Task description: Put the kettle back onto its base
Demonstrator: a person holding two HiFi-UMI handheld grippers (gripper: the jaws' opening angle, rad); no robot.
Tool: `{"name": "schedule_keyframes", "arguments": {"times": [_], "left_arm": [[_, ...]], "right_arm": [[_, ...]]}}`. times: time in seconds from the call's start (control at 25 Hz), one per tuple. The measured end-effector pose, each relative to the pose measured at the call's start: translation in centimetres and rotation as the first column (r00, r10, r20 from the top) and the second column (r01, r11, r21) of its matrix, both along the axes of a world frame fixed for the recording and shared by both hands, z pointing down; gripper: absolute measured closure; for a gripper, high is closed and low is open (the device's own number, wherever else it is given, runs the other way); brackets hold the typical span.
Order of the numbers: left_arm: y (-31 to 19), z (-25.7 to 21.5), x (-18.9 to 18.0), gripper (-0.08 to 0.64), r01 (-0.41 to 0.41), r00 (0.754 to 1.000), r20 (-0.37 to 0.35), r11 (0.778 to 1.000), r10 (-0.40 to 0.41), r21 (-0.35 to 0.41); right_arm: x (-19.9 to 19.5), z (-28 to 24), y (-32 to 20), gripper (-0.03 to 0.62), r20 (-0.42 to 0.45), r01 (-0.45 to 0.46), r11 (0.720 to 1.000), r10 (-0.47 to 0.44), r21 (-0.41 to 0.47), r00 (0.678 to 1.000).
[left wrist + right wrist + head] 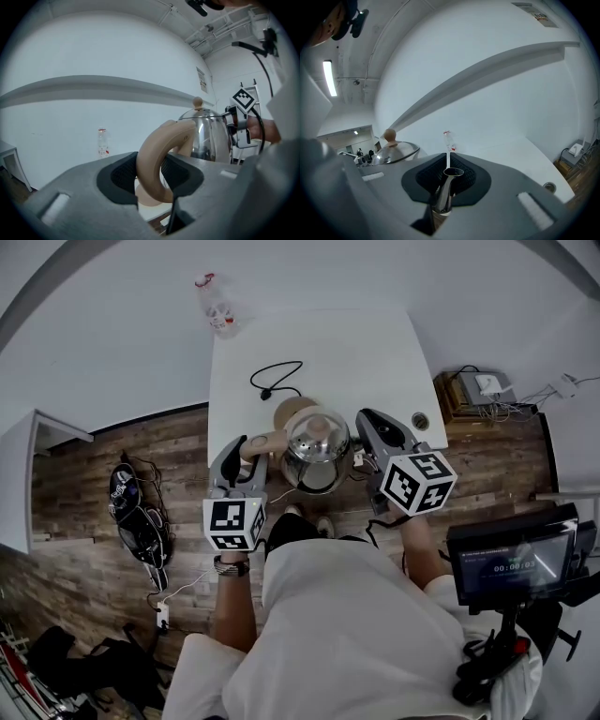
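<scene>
A: Where is the kettle being held?
B: By the desk's 6 o'clock edge, base at its 11 o'clock.
A: The tongs?
B: Left tongs are pinching its handle, right tongs are pinching its spout.

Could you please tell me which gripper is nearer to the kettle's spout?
Right. The right gripper is clamped on the spout; the left gripper grips the handle on the opposite side.

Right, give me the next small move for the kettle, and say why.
Probably shift the kettle slightly forward and leftward, over its tan base, then lower it. The left claw grips the handle, the right claw pinches the spout, and the base shows partly uncovered beyond the kettle.
</scene>
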State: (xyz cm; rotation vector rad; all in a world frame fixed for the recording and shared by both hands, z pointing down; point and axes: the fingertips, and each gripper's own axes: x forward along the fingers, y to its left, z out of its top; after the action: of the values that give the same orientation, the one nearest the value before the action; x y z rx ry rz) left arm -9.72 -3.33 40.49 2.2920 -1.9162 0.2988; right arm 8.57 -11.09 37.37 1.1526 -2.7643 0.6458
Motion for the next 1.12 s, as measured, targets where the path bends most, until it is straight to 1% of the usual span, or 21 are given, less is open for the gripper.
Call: {"name": "schedule_keyframes", "arguments": {"times": [0.12, 0.24, 0.32, 0.48, 0.76, 0.96, 1.04, 1.12], "left_arm": [[-1.9, 0.6, -0.8, 0.405, -0.013, 1.0, -0.001, 1.0, 0.013, -0.011], [-6.6, 2.9, -3.4, 0.405, -0.023, 0.999, -0.027, 0.999, 0.022, -0.039], [-8.6, 3.8, -4.4, 0.405, -0.028, 0.999, -0.046, 0.998, 0.025, -0.052], [-8.8, 3.9, -4.0, 0.405, -0.045, 0.998, -0.051, 0.997, 0.042, -0.056], [-9.4, 5.8, -3.8, 0.405, -0.056, 0.997, -0.056, 0.995, 0.051, -0.081], [-9.5, 7.2, -3.6, 0.405, -0.078, 0.996, -0.041, 0.993, 0.074, -0.092], [-10.1, 8.2, -4.2, 0.405, -0.09, 0.996, -0.037, 0.99, 0.086, -0.108], [-12.6, 9.9, -5.9, 0.405, -0.099, 0.995, -0.044, 0.985, 0.094, -0.138]], "right_arm": [[-0.7, 0.7, -1.7, 0.568, -0.006, -0.017, 1.0, 0.016, -0.017, 1.0], [-3.2, 2.6, -6.3, 0.568, -0.027, -0.028, 0.999, 0.026, -0.042, 0.999], [-4.3, 3.3, -8.3, 0.568, -0.033, -0.03, 0.998, 0.029, -0.048, 0.999], [-4.0, 3.1, -8.4, 0.568, -0.034, -0.029, 0.999, 0.028, -0.038, 0.999], [-3.7, 4.6, -8.7, 0.568, -0.032, -0.033, 0.999, 0.032, -0.019, 0.999], [-3.6, 6.0, -8.6, 0.569, -0.029, -0.025, 1.0, 0.025, 0.015, 0.999], [-4.2, 6.8, -9.2, 0.569, -0.035, -0.024, 0.999, 0.025, 0.021, 0.999], [-6.1, 8.5, -11.7, 0.569, -0.046, -0.023, 1.0, 0.023, 0.009, 0.999]]}}
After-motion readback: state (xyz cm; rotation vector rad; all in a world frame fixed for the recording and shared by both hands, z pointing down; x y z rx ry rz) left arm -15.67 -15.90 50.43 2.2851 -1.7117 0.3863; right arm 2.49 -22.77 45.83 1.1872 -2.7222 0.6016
